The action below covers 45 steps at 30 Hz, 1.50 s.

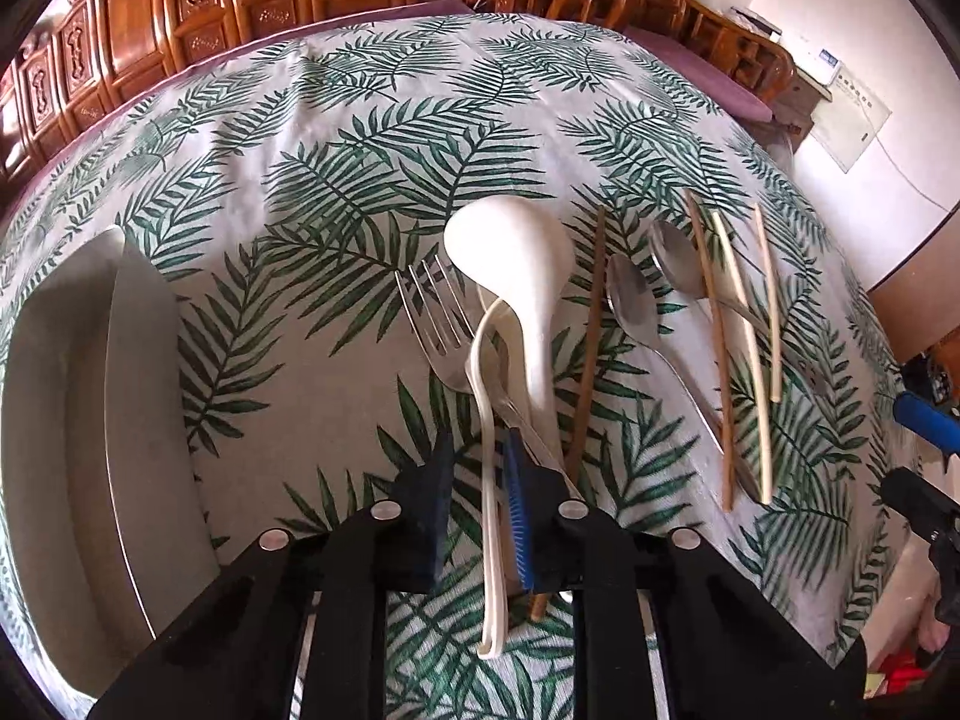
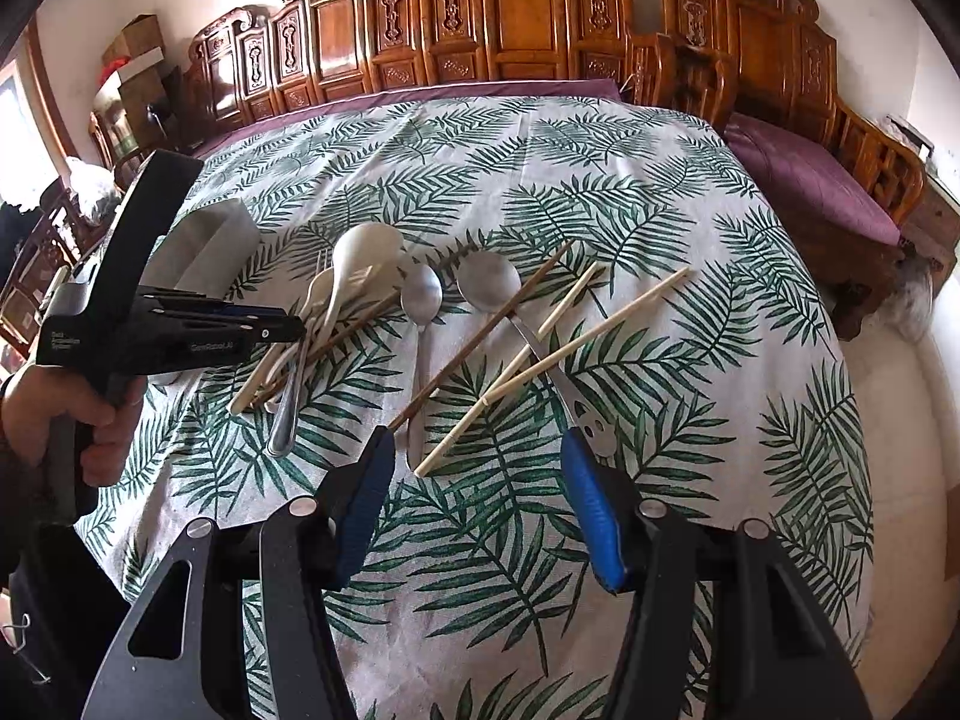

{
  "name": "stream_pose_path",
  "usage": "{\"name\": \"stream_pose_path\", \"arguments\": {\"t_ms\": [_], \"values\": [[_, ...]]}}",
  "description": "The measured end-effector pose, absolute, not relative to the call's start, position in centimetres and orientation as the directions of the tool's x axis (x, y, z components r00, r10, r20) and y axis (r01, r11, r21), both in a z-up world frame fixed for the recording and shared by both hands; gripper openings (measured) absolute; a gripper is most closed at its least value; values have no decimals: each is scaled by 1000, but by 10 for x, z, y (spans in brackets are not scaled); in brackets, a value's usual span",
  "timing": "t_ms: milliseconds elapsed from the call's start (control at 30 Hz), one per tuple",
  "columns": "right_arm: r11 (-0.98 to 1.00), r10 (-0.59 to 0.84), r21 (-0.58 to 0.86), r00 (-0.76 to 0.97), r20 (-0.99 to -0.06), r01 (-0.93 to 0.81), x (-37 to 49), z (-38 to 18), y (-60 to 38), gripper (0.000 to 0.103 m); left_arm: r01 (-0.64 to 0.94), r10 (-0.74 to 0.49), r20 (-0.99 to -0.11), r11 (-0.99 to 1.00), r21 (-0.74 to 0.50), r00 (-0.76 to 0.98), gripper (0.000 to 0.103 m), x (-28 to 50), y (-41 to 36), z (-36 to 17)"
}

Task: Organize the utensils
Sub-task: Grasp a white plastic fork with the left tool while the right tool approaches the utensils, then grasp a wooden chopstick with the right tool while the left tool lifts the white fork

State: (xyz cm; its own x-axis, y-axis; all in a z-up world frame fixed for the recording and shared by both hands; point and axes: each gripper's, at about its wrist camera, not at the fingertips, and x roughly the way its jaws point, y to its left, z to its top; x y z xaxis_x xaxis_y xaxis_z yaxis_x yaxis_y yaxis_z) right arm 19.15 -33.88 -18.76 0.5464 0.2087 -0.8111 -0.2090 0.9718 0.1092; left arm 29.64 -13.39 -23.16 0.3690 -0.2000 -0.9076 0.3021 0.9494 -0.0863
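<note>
Left wrist view: tray (image 1: 72, 420) along left edge of frame, on tablecloth (image 1: 300, 150). Utensil cluster centre to right. Fork (image 1: 435, 324) left of ladle (image 1: 522, 276); brown chopstick (image 1: 591, 330) right of ladle; two metal spoons (image 1: 633, 300) further right, pale chopsticks (image 1: 744, 348) crossing over far spoon. Carved wooden bench (image 1: 240, 0) behind table, upper frame.

Small print on my left tongs

On the black body of my left gripper (image 2: 288, 330), seen from the right wrist camera, faint pale lettering reads roughly "GenRobot.AI" — and on the grey block behind it a small label, seemingly "Data Acquisition System" — too tiny for me to be sure.
</note>
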Motion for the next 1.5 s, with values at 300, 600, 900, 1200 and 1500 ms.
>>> {"name": "stream_pose_path", "arguments": {"t_ms": [300,600,900,1200,1500], "values": [[970,206,101,536,-818,-219,199,-192,-331,60,296,-233,-903,947,-127,360,3,301,-124,-235],[961,250,147,514,-820,-233,226,-205,-319,26,312,-268,-855,941,-133,443,3,283,-110,-208],[969,235,159,494,-837,-191,266,-219,-304,16,325,-259,-856,939,-115,447,3,277,-109,-208],[981,187,141,455,-871,-133,292,-232,-305,16,320,-292,-828,936,-145,479,3,270,-100,-194],[992,119,82,458,-881,-100,304,-240,-302,9,330,-326,-796,929,-169,510,3,260,-91,-171]]}}
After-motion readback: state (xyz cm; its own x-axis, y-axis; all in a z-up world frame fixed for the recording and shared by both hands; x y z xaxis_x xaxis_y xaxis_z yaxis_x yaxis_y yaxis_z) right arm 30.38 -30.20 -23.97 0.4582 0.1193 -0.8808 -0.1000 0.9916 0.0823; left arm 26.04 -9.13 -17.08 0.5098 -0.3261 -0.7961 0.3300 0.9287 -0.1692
